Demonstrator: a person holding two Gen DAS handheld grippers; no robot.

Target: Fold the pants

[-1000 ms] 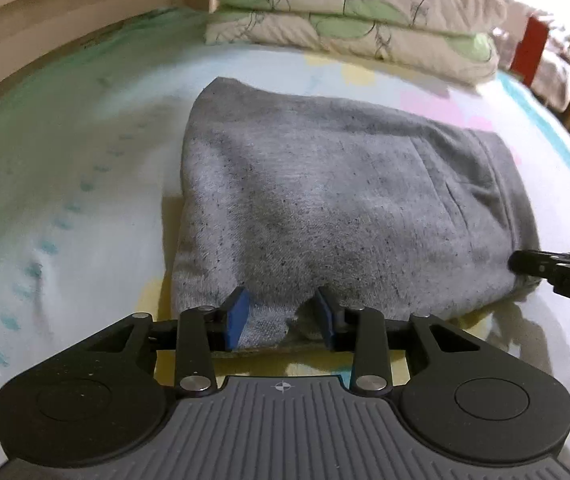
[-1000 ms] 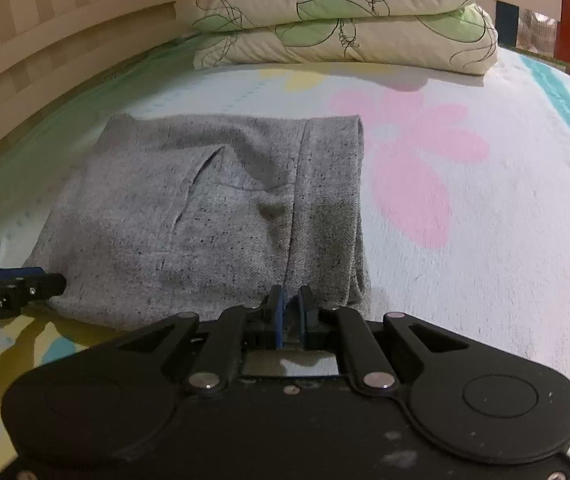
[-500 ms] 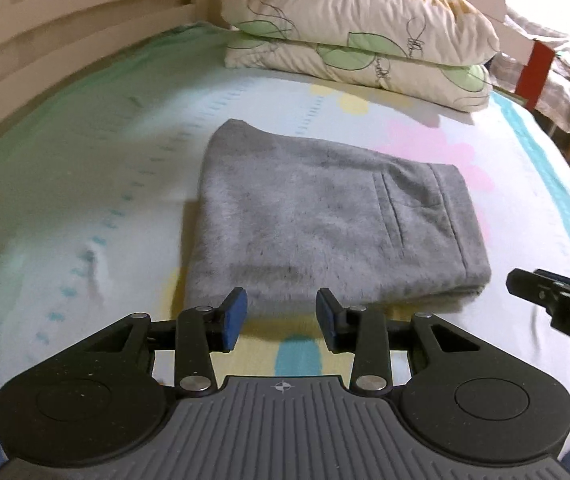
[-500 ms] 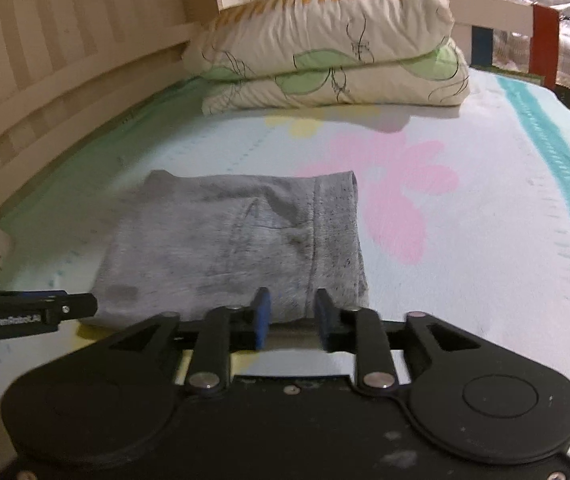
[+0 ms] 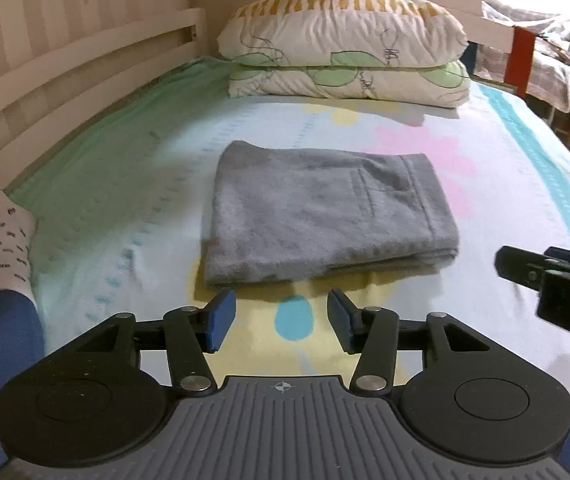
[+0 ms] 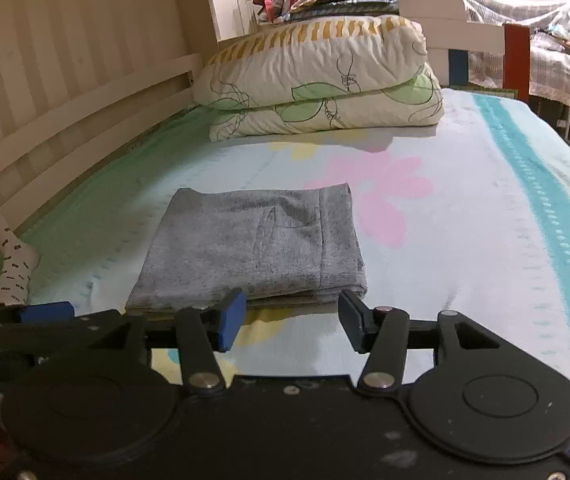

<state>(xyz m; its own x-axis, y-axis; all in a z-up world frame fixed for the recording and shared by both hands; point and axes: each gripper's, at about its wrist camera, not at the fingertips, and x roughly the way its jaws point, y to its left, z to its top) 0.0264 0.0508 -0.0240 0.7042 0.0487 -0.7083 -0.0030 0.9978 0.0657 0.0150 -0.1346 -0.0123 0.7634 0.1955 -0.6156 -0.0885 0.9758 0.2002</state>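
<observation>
Mid-bed, on the pastel flowered sheet, grey pants folded into a compact flat rectangle, several layers stacked at the near edge. Long axis across the bed, side to side. Waistband end with its stitched band and pocket seam toward the right side, toward the pink flower print; rounded folded end toward the left, toward the slatted wooden side rail. Short axis toward the two stacked leaf-print pillows at the head end, well apart from the pants.

Left gripper just short of the pants' near edge, above the yellow and teal print, blue pads parted, jaws just been opening, nothing between them, no contact with the cloth. Right gripper likewise parted and just been opening, nothing pinched, pointing at the near right corner of the pants, off the cloth. Each gripper's tip visible at the edge of the other's view: right one at the right in the left wrist view, left one at the lower left in the right wrist view.

Off to the left by the rail, a person's foot in a white patterned sock, blue trouser leg below it. Beyond the pillows, a clutter of clothes, too blurred to tell apart.
</observation>
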